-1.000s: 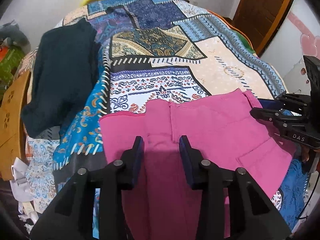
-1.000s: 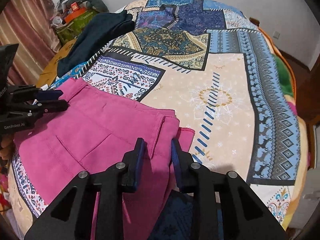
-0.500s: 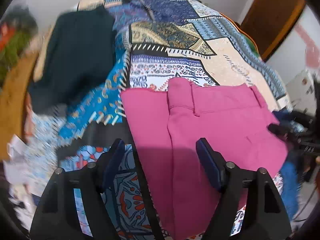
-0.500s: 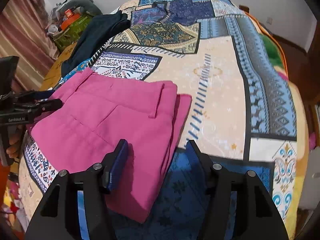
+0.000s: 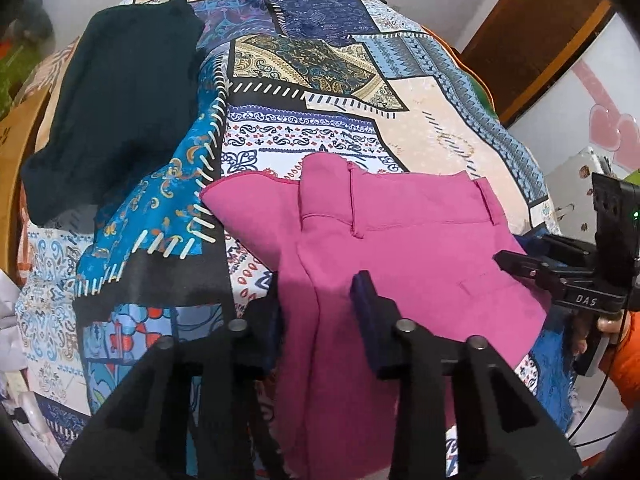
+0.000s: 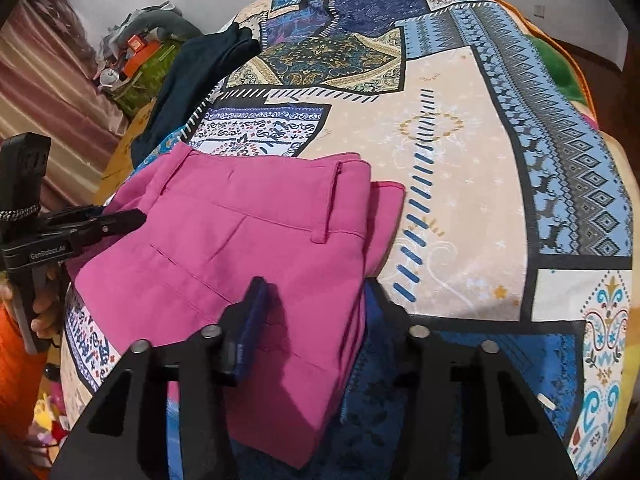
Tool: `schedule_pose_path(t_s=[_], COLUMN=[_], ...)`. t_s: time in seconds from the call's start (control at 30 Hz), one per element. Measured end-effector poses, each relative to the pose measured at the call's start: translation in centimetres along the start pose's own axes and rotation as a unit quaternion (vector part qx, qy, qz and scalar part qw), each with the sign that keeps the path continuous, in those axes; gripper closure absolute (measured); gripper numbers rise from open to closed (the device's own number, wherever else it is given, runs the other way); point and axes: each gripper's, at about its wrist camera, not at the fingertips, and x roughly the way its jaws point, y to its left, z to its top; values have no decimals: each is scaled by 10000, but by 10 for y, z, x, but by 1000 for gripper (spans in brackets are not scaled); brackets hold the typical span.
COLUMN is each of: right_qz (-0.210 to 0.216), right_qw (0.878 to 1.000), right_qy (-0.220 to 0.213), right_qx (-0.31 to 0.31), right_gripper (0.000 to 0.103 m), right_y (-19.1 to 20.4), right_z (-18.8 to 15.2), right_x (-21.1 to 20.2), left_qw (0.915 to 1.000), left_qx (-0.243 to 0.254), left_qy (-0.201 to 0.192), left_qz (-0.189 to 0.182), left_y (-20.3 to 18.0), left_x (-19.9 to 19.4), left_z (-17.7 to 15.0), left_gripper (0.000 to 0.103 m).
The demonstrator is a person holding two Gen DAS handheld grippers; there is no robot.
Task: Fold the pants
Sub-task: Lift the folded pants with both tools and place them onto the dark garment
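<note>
Pink pants (image 5: 400, 248), folded into a thick stack, at 6 o'clock on the bed, close to the near edge. Waistband and a belt loop on top, toward 12 o'clock. One layer poking out past the stack at 9 o'clock in the left wrist view, so not quite lined up.

Left gripper (image 5: 318, 312) spread apart, one finger on each side of the stack's left edge, cloth in between but not squeezed. Right gripper (image 6: 316, 320) spread apart too, around the stack's right edge in the same way.

Could go wrong in a few ways, most likely:
- Might catch only the top layers if closed too high, and then pull the stack apart.
- Might drag the pants off the bed, being so near the edge.
- Might pinch the bed cover along with the pants, with a finger sitting low beside it.
- Might leave the fold crooked if lifted faster on one side.

Underneath, a patchwork bed cover (image 5: 320, 128) in blue, cream and black, soft and a little bumpy, so easy to bunch up. A dark green garment (image 5: 120, 92) at 10 o'clock, well apart from the pants.

Past the bed, a white wall at 12 o'clock and a brown wooden door (image 5: 532, 32) at 2 o'clock. In the right wrist view, a striped curtain (image 6: 48, 100) and a messy pile of things (image 6: 140, 52) at 10 o'clock.
</note>
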Motion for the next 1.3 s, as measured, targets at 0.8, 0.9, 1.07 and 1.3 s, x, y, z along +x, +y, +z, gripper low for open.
schedule_pose_path(t_s=[0.8,0.9,1.07,1.3], right_qz=[34,44,68,16], right_qw=[9883,9848,9797,9756], right_qy=[-1279,-1446,-1603,-1679], right_qx=[-829,-962,-1201,-1415], right_gripper=[94,94,94,94], right_y=[55,70,98,133], right_z=[75,94,129,167], right_x=[-47,-47,-37,-7], left_qw=[9814,9757,9652,9538], left_qx=[322,244,70,-226], left_qy=[-1553,-1789,-2086,-2236], left_qz=[1085,1244,1575,1996], left_y=[6,21,48,100], left_x=[-83,-98,-112,-110], left_z=[37,50,71,95], left_gripper=[92,92,92,92])
